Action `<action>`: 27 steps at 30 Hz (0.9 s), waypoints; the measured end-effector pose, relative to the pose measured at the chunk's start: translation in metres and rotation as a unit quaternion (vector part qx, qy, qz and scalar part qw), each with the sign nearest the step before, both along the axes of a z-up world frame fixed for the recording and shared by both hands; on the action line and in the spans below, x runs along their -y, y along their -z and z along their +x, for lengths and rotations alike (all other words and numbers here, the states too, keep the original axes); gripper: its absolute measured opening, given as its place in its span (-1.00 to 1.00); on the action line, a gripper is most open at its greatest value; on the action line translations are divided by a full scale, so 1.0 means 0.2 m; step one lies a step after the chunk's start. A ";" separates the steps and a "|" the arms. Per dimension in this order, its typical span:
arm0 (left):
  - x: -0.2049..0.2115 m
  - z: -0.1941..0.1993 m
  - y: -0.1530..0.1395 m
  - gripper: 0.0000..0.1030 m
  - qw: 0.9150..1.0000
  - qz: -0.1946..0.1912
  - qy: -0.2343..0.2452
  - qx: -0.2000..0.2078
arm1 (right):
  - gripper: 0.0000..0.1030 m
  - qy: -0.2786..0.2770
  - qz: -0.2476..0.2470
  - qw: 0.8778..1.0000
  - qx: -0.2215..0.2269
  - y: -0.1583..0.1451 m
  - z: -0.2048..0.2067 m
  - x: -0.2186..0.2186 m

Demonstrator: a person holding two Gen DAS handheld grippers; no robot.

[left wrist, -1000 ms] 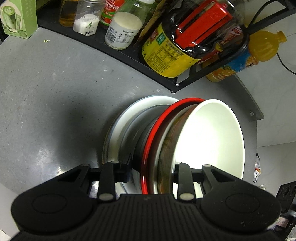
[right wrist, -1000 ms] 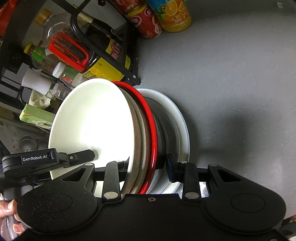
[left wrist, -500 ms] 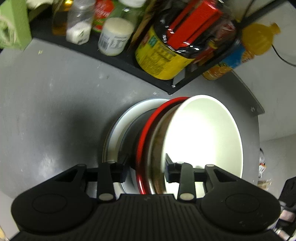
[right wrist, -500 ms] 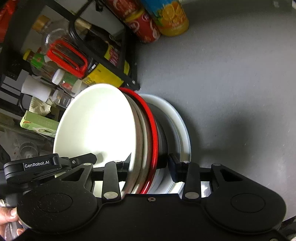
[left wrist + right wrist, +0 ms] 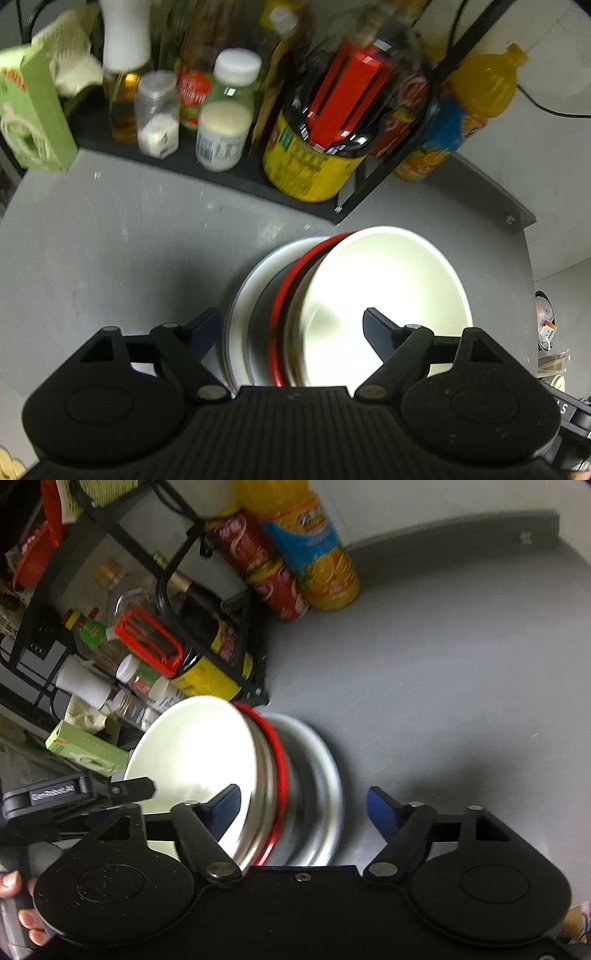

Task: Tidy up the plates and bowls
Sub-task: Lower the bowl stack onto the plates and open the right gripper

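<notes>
1. Left wrist view: the stack of bowls (image 5: 369,306) sits on a plate (image 5: 240,306) on the table (image 5: 110,240), between the spread fingers of the left gripper (image 5: 291,325).
2. Ahead of that claw, beyond the stack, a shelf rack (image 5: 221,177) holds bottles and jars.
3. A juice bottle (image 5: 461,114) stands ahead and to the right, just beside the rack.
4. A carton (image 5: 33,114) stands ahead-left.
5. Right wrist view: the stack lies between the parted fingers of the right gripper (image 5: 303,805), nearer its left finger; the rack is ahead-left.
</notes>
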State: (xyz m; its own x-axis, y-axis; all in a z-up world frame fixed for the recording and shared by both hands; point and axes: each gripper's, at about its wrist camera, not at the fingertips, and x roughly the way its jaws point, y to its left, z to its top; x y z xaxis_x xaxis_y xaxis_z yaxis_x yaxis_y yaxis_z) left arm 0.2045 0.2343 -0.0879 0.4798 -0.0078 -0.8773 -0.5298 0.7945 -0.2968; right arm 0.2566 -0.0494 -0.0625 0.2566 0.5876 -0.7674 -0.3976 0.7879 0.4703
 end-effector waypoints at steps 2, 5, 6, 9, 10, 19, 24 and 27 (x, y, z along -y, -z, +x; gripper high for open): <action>0.02 0.00 -0.04 0.67 1.000 0.012 0.007 0.010 | 0.60 0.012 -0.001 1.000 0.012 -0.02 0.00 0.05; 0.05 0.00 -0.09 0.71 0.999 0.032 0.017 0.022 | 0.65 0.033 -0.001 0.999 0.030 -0.06 -0.01 0.15; 0.07 0.00 -0.10 0.72 0.999 0.036 0.020 0.026 | 0.65 0.042 0.002 0.999 0.029 -0.07 -0.01 0.19; 0.11 -0.01 -0.13 0.73 0.998 0.051 0.023 0.037 | 0.67 0.058 0.003 0.998 0.038 -0.10 -0.02 0.29; 0.13 -0.02 -0.14 0.73 0.997 0.055 0.022 0.039 | 0.72 0.064 0.002 0.997 0.042 -0.12 -0.03 0.32; 0.30 -0.13 -0.24 0.91 0.994 0.075 0.048 0.062 | 0.94 0.116 -0.018 0.989 0.094 -0.23 -0.16 0.60; 0.41 -0.25 -0.31 0.99 0.993 0.073 0.052 0.081 | 1.00 0.128 -0.020 0.985 0.117 -0.28 -0.29 0.72; 0.48 -0.33 -0.35 0.99 0.991 0.081 0.056 0.090 | 1.00 0.134 -0.018 0.983 0.127 -0.30 -0.39 0.77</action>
State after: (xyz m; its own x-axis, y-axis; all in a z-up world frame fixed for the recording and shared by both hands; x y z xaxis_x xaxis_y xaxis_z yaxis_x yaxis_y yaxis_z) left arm 0.1390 0.1388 -0.0179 0.6326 0.0645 -0.7718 -0.3855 0.8905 -0.2416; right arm 0.1793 -0.2042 -0.0016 0.5846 0.4470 -0.6771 -0.2749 0.8943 0.3531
